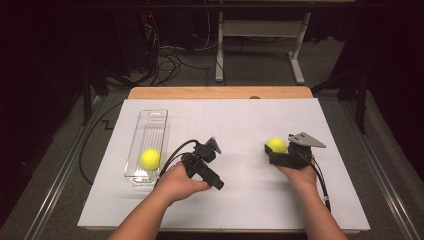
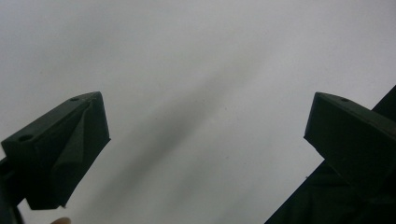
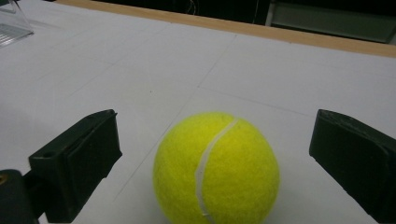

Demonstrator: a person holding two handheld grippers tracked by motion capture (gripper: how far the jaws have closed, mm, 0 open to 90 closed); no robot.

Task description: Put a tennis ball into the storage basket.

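A yellow tennis ball [image 1: 276, 145] rests on the white table top [image 1: 240, 120] at the right. My right gripper [image 1: 271, 151] lies low around it. In the right gripper view the ball [image 3: 217, 170] sits between the two black jaws, with a gap on each side, and the right gripper [image 3: 212, 149] is open. A second yellow tennis ball [image 1: 150, 158] lies in the near end of a clear plastic tray [image 1: 148, 122] at the left. My left gripper [image 1: 218, 183] is held just right of the tray, and this left gripper [image 2: 205, 135] is open over bare white surface with nothing between its jaws.
A wooden strip [image 1: 220, 92] borders the table's far edge, also seen as the wooden edge [image 3: 280, 35] in the right gripper view. Beyond it are a desk frame [image 1: 260, 45] and floor cables [image 1: 170, 60]. A corner of the tray [image 3: 11, 23] shows at the upper left.
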